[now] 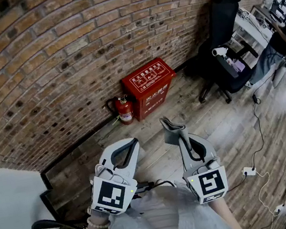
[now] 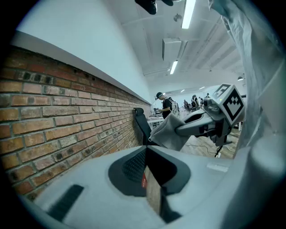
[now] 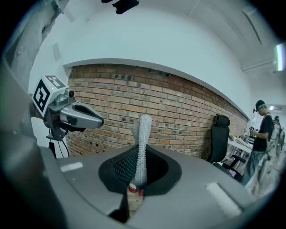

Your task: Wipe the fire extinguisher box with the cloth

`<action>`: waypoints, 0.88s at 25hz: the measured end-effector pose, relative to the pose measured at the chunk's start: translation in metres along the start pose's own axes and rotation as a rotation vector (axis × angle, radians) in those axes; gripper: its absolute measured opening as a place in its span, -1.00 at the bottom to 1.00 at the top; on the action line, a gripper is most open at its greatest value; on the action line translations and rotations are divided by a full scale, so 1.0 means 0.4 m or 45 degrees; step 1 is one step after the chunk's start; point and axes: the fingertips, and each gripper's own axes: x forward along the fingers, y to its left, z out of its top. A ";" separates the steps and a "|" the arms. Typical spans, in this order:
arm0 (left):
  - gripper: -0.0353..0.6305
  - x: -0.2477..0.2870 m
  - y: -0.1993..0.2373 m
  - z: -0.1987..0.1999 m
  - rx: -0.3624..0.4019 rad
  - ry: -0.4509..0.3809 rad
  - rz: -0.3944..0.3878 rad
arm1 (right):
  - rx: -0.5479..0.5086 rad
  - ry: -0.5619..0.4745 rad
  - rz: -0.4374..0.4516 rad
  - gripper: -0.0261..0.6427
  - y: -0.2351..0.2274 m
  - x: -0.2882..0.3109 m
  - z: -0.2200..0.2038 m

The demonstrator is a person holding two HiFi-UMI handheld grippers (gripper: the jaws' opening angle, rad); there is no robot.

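The red fire extinguisher box [image 1: 149, 85] stands on the wood floor against the brick wall, with a red fire extinguisher [image 1: 125, 110] at its left. Both grippers are held well short of it, above the floor. My right gripper [image 1: 174, 131] is shut on a grey knitted cloth [image 1: 167, 125], which sticks up from between its jaws in the right gripper view as the cloth [image 3: 142, 143]. My left gripper [image 1: 132, 142] is shut with nothing in it. In the left gripper view the cloth [image 2: 170, 132] hangs from the right gripper [image 2: 210, 120]. A sliver of the red box shows through the left jaws.
A black office chair [image 1: 224, 32] stands right of the box by the brick wall [image 1: 44, 73]. A person [image 1: 283, 41] sits at desks at far right. A power strip [image 1: 249, 172] and cables lie on the floor at right. A white wall block [image 1: 13, 214] is at lower left.
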 end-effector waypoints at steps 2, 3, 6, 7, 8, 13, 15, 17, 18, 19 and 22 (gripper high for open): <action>-0.90 0.001 -0.003 0.006 -0.002 -0.022 0.004 | 0.000 0.000 -0.001 -0.87 -0.001 -0.002 -0.002; -0.90 0.002 -0.004 0.008 -0.003 -0.029 0.005 | 0.001 0.000 -0.002 -0.87 -0.001 -0.003 -0.002; -0.90 0.001 -0.006 0.009 -0.001 -0.031 0.006 | 0.001 -0.002 -0.001 -0.87 -0.001 -0.005 -0.003; -0.90 0.001 -0.006 0.008 0.000 -0.028 0.006 | 0.002 -0.003 0.000 -0.87 0.000 -0.005 -0.003; -0.90 0.000 -0.006 0.007 0.002 -0.024 0.005 | 0.001 -0.003 0.000 -0.87 0.000 -0.005 -0.003; -0.90 -0.002 -0.003 0.007 0.005 -0.024 0.002 | -0.005 -0.004 0.000 -0.87 0.003 -0.002 -0.002; -0.90 -0.003 -0.002 0.004 0.006 -0.018 0.000 | -0.004 -0.003 0.001 -0.87 0.006 0.000 -0.002; -0.90 -0.001 -0.002 0.006 0.007 -0.030 -0.002 | -0.004 -0.001 0.000 -0.87 0.007 0.001 -0.002; -0.90 -0.001 -0.001 0.008 0.009 -0.033 -0.005 | -0.004 0.000 -0.003 -0.87 0.007 0.001 -0.001; -0.90 -0.001 0.000 0.009 0.011 -0.035 -0.008 | -0.003 0.003 -0.007 -0.87 0.007 0.001 -0.001; -0.90 -0.003 0.007 0.012 0.012 -0.048 -0.016 | 0.012 0.014 -0.019 -0.87 0.009 0.002 -0.001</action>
